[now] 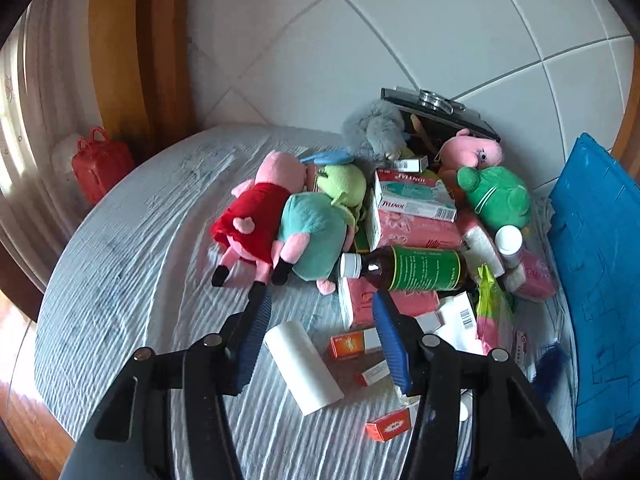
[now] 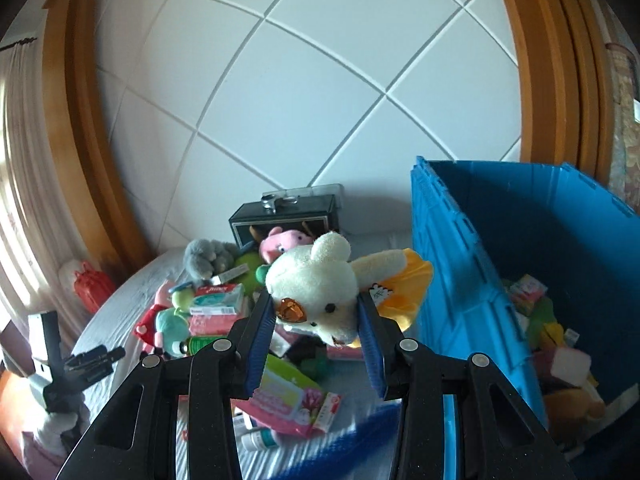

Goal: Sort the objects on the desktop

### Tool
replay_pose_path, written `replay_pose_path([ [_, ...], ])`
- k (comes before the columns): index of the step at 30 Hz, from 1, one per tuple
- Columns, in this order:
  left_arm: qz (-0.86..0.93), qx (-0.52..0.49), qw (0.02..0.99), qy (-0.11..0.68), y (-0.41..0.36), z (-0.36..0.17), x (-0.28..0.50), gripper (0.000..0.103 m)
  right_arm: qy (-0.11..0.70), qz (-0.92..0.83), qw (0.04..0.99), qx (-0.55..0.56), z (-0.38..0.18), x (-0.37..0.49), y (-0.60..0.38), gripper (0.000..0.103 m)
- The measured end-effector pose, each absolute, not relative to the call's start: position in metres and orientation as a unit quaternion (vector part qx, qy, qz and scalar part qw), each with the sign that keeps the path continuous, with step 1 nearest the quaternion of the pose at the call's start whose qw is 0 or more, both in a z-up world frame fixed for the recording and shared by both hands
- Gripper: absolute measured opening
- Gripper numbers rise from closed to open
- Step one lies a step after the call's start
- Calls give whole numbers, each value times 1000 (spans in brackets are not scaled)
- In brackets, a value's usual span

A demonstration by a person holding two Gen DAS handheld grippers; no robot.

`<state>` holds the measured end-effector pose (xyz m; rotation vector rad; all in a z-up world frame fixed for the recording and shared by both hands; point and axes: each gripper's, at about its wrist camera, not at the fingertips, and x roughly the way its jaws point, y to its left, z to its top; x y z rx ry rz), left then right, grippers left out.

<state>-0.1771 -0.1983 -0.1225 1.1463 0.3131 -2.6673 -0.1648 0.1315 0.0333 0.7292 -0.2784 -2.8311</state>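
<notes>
My right gripper (image 2: pixel 316 308) is shut on a white plush bear (image 2: pixel 320 280) with a yellow skirt, held in the air just left of the blue crate (image 2: pixel 460 280). My left gripper (image 1: pixel 320 300) is open and empty, low over the table. Its fingertips point at a brown bottle with a green label (image 1: pixel 412 268) lying on pink boxes. A white roll (image 1: pixel 302 366) lies between its fingers. Pig plush toys (image 1: pixel 256 220) and a green plush (image 1: pixel 496 196) lie in the pile.
Medicine boxes (image 1: pixel 412 196), small orange boxes (image 1: pixel 390 424) and snack packs (image 2: pixel 288 400) lie scattered on the striped cloth. A black box (image 2: pixel 286 220) stands at the back wall. The blue crate holds several toys and packs. A red bag (image 1: pixel 100 164) sits far left.
</notes>
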Motion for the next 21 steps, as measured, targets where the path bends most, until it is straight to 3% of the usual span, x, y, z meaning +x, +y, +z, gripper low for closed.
replay_pose_path([
  [10,-861,475,132,127,-203,-193,-189,52,-146,-963,47,222,52,-146,209,40],
  [16,-812,544,136,163,-216,-256,-214,52,-129,-970,-10,207,68,-135,235,39],
  [21,-813,538,136,176,-216,-263,-212,50,-133,-966,-63,213,71,-134,270,38],
])
